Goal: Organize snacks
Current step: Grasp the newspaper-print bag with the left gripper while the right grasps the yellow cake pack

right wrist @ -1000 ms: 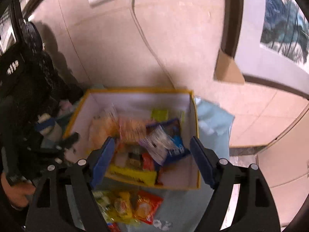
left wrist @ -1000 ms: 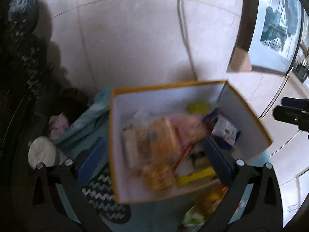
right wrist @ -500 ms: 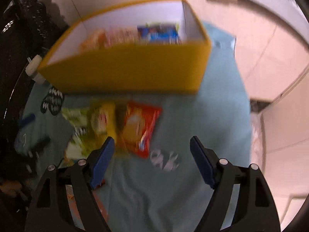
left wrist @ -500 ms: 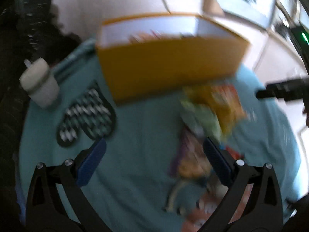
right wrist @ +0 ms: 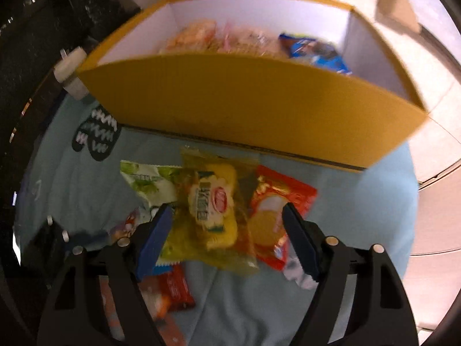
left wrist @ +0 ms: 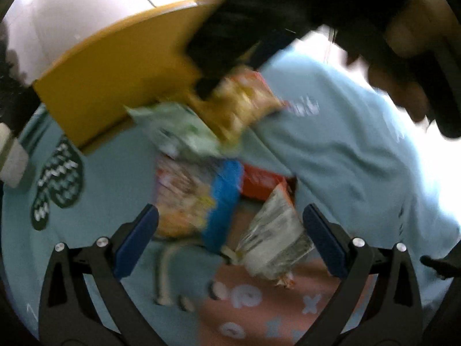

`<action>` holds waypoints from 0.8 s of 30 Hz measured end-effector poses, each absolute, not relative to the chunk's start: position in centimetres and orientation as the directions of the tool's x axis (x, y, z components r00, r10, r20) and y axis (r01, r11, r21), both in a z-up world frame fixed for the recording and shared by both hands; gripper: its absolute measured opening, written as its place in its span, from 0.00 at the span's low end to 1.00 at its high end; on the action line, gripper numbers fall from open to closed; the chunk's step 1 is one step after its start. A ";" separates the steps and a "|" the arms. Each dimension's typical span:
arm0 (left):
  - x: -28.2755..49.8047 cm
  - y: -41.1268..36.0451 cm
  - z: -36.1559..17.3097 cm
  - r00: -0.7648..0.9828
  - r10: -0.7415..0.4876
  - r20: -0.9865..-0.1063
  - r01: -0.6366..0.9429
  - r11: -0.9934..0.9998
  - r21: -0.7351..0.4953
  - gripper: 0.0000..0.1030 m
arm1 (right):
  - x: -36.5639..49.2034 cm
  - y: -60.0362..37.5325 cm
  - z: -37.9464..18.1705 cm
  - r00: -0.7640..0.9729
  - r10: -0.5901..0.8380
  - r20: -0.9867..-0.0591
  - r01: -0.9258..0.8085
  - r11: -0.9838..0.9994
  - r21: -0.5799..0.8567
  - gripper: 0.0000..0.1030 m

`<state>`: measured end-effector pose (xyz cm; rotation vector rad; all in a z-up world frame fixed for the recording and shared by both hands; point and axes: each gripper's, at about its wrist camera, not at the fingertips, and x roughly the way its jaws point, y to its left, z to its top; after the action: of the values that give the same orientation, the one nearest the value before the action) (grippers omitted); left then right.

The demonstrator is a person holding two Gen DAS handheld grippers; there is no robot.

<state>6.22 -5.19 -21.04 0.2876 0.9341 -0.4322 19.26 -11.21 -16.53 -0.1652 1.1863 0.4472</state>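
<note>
Yellow snack packet [right wrist: 214,201] is framed between the spread, empty fingers of the right tool [right wrist: 227,230]; several packets are already held in the yellow box [right wrist: 247,98], others are left on the blue cloth [right wrist: 345,219]. Left tool [left wrist: 230,239] is spread wide, empty.

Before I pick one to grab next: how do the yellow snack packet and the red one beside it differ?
The yellow packet lies between the right gripper's open fingers; the red packet sits off to its right, partly behind a finger. The yellow packet's wrapper is see-through at the edges; the red packet looks opaque and foil-like. The yellow packet overlaps the red packet's edge. Both lie flat on the blue cloth before the yellow box.
</note>
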 end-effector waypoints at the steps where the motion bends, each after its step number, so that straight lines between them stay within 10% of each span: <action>1: 5.7 -5.5 -21.5 0.535 -0.220 -0.816 0.482 0.873 0.081 0.98 | 19.5 -10.5 -17.5 0.279 0.234 -0.932 -0.431 0.897 0.096 0.71; 4: 5.3 -4.8 -21.7 0.553 -0.238 -0.798 0.481 0.873 0.073 0.87 | 18.7 -8.6 -18.0 0.320 0.175 -0.931 -0.541 0.841 -0.028 0.66; 5: 5.6 -3.7 -21.3 0.563 -0.242 -0.790 0.450 0.892 0.047 0.73 | 18.6 -8.3 -18.3 0.283 0.184 -0.941 -0.570 0.822 -0.010 0.39; 9: 5.0 -1.6 -20.5 0.578 -0.278 -0.767 0.445 0.896 0.010 0.44 | 17.3 -9.7 -17.6 0.314 0.200 -0.928 -0.581 0.814 -0.022 0.35; 24: 3.2 2.7 -15.1 0.722 -0.218 -0.657 0.288 0.958 -0.002 0.44 | 12.0 -21.0 -13.8 0.357 0.385 -0.851 -0.347 0.901 0.262 0.35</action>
<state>3.16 2.69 -15.14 0.1027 0.7114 -0.2798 12.04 -21.00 -13.79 0.0388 1.1089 0.4725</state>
